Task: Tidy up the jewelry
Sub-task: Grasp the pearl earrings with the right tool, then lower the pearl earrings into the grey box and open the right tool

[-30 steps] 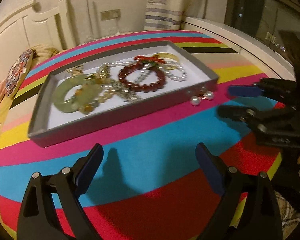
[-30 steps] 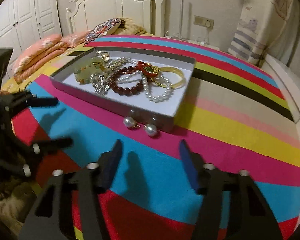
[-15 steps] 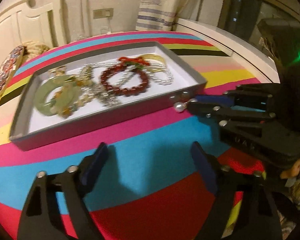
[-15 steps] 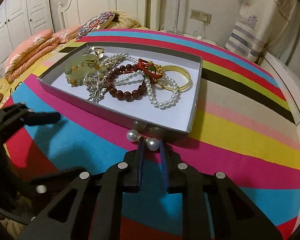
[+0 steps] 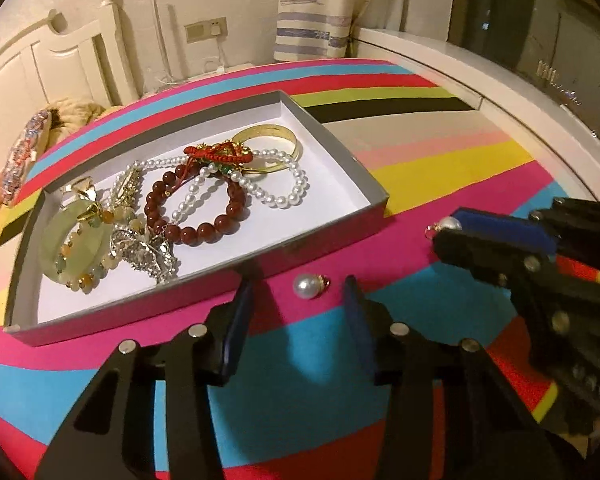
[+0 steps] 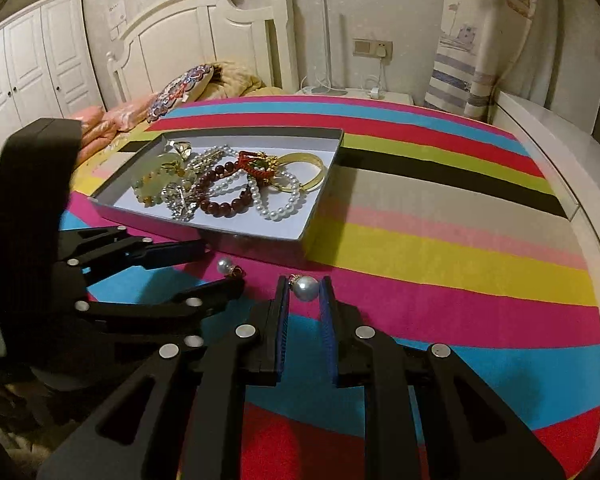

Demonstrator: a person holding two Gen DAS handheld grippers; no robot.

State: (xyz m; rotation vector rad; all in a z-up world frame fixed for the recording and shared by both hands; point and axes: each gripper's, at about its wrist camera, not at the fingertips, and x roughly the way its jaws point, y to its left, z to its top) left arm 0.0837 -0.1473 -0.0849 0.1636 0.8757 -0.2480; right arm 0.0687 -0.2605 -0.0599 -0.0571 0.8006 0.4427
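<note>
A shallow grey box (image 5: 332, 212) (image 6: 316, 224) on the striped cloth holds a jade bangle (image 5: 66, 240), a dark red bead bracelet (image 5: 204, 232), pearl strands (image 5: 284, 196) and a gold bangle (image 5: 276, 136). My right gripper (image 6: 305, 292) is shut on a pearl earring (image 6: 305, 288), lifted just off the cloth; it also shows in the left wrist view (image 5: 450, 226). A second pearl earring (image 5: 309, 286) (image 6: 226, 267) lies on the pink stripe in front of the box. My left gripper (image 5: 298, 308) is open, its fingers either side of that earring.
The striped cloth (image 6: 440, 264) covers a round surface with its edge at the right. A white headboard (image 6: 204, 40), pillows (image 6: 180, 92) and a white ledge (image 5: 480, 64) lie beyond it.
My right gripper has lifted one pearl earring away from the box front, splitting the pair. My left gripper has moved in and now straddles the other earring.
</note>
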